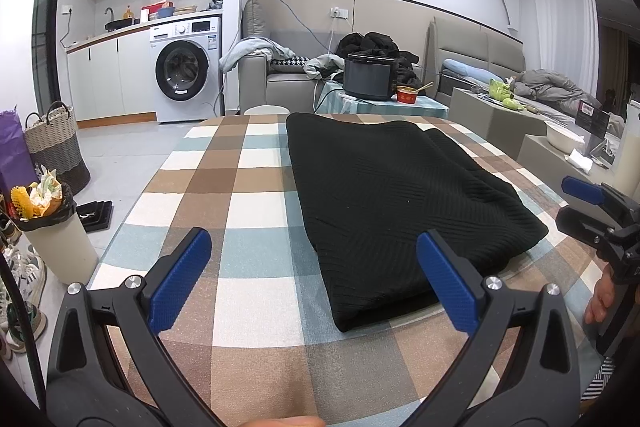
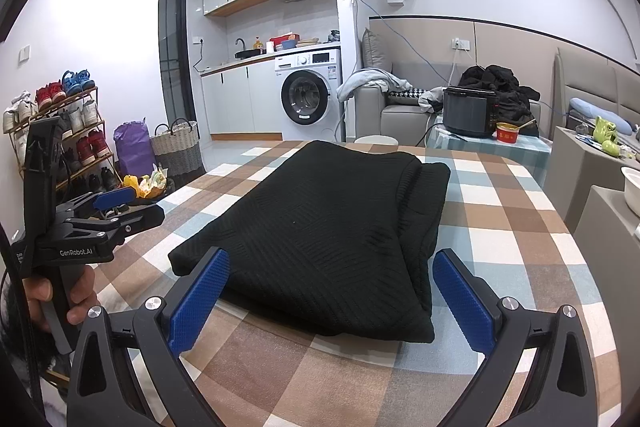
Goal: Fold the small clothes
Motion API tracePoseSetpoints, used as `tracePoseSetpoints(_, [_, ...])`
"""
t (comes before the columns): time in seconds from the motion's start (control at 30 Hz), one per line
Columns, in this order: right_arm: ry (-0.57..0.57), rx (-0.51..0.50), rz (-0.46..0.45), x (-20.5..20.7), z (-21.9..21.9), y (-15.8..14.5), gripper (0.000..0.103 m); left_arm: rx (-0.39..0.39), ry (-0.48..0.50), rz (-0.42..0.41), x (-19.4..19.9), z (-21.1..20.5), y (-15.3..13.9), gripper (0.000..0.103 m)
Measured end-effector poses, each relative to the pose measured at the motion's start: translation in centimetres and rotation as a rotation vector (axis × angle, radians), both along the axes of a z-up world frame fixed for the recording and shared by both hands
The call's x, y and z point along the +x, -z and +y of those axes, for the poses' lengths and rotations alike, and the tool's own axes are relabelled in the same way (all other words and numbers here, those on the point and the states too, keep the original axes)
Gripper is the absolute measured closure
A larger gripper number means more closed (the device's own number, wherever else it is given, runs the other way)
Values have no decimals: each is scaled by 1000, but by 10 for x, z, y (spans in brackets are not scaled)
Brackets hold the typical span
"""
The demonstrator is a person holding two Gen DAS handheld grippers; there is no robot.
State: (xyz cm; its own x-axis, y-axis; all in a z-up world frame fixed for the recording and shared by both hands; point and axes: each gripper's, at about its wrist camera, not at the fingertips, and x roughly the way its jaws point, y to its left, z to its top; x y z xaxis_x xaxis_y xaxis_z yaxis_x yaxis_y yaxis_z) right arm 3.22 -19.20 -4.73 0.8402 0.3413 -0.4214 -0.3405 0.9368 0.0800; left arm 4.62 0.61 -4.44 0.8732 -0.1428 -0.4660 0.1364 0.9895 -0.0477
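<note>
A black ribbed knit garment (image 1: 392,199) lies folded into a thick rectangle on the checked tablecloth (image 1: 240,211); it also shows in the right wrist view (image 2: 332,239). My left gripper (image 1: 314,279) is open and empty, just short of the garment's near left corner. My right gripper (image 2: 332,291) is open and empty, with its jaws standing either side of the garment's near edge, above the cloth. The right gripper also shows at the right edge of the left wrist view (image 1: 592,203), and the left gripper at the left of the right wrist view (image 2: 116,203).
A full waste bin (image 1: 52,227) and a woven basket (image 1: 56,143) stand on the floor left of the table. A rice cooker (image 1: 368,75) and a red bowl (image 1: 408,94) sit on a side table beyond. A shoe rack (image 2: 64,131) stands far left.
</note>
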Motion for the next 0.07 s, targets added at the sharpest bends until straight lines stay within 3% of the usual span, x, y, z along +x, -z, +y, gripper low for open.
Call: tracePoseSetpoints(0.07, [0,0,-1,0,0,0,0,-1,0,0,0,0,0,1])
